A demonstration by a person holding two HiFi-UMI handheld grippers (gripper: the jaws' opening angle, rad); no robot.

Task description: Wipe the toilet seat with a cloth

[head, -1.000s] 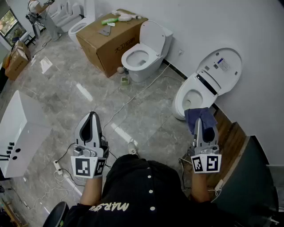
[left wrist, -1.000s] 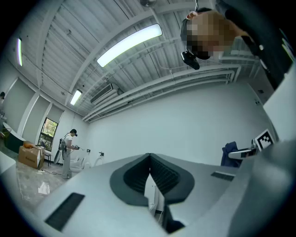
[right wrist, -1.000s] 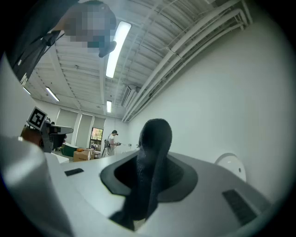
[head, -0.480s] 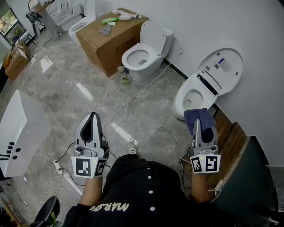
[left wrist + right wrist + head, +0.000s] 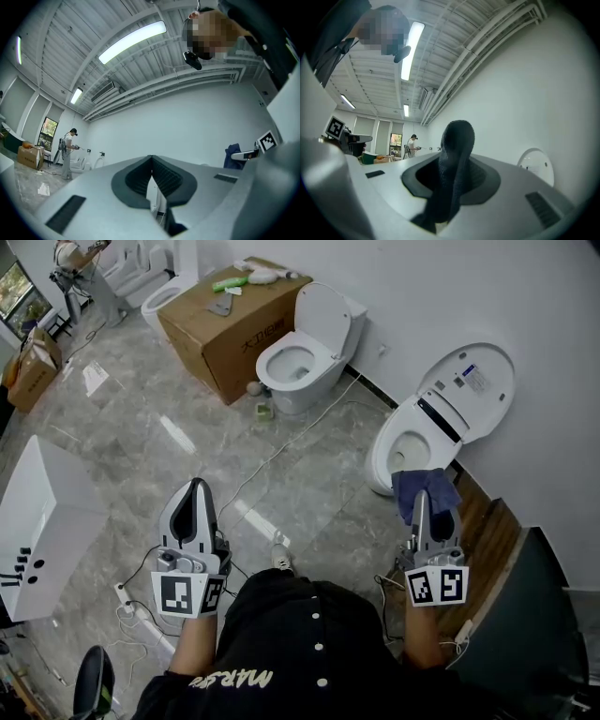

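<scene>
- The person in a black shirt [image 5: 291,643] is standing at the bottom of the head view, holding one gripper out on each side.
- The left gripper [image 5: 196,487] is hovering over the grey marble floor [image 5: 178,427]. Its fingers are pressing together with nothing between them, and in its own view they are pointing up toward the white wall and ceiling.
- The right gripper [image 5: 421,504] is pointing toward the nearer toilet, and its fingers are clamping a dark blue cloth [image 5: 423,486].
- The cloth is bunching up above the fingertips and trailing down between them in the right gripper view.
- In the head view the cloth is overlapping the near edge of the toilet seat [image 5: 379,454]. Whether it is touching the seat cannot be told.
- A wooden board [image 5: 485,521] is lying on the floor just right of the right gripper.
- A white power strip [image 5: 122,592] and loose cables are lying on the floor by the left gripper.
- A white slab [image 5: 42,512] is sitting at the left edge.
- The nearer toilet's lid [image 5: 469,381] is standing open against the wall.
- A white cable [image 5: 281,448] is running across the floor toward a second toilet [image 5: 300,362], whose lid is also standing up.
- A cardboard box [image 5: 225,324] is sitting just left of that toilet, with a green item and other small things lying on top.
- Another person [image 5: 68,147] is standing far off by more toilets.
</scene>
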